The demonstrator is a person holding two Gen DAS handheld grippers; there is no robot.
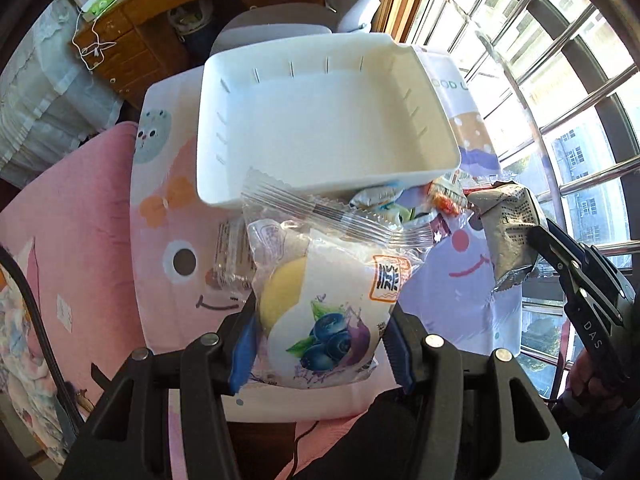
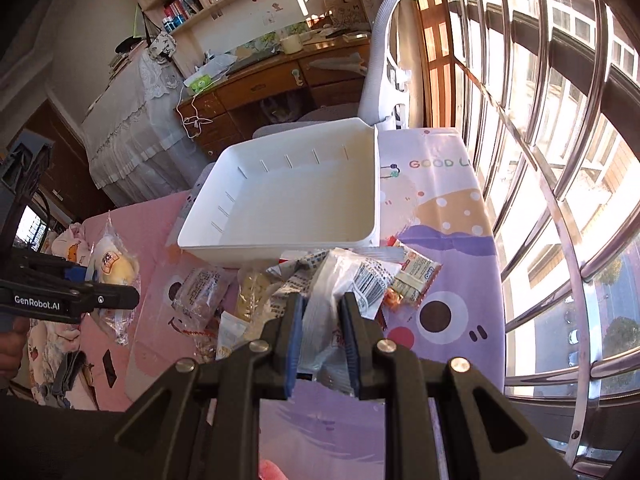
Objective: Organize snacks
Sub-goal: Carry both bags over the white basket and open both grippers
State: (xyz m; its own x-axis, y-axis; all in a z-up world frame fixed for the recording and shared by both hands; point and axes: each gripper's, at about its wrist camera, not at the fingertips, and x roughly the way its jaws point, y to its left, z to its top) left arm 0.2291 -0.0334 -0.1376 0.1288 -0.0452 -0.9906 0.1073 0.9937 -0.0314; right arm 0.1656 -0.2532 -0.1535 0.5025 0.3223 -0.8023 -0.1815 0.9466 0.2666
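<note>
Nearest you, your left claw grips a blueberry cake packet, its long axis running away from you toward the empty white bin just beyond. Your right claw is clenched on a silvery snack pouch, lifted over the loose snack pile on the cartoon-print desk, with the bin ahead and slightly left. Both packets hang short of the bin's near wall; the left looks nearer.
</note>
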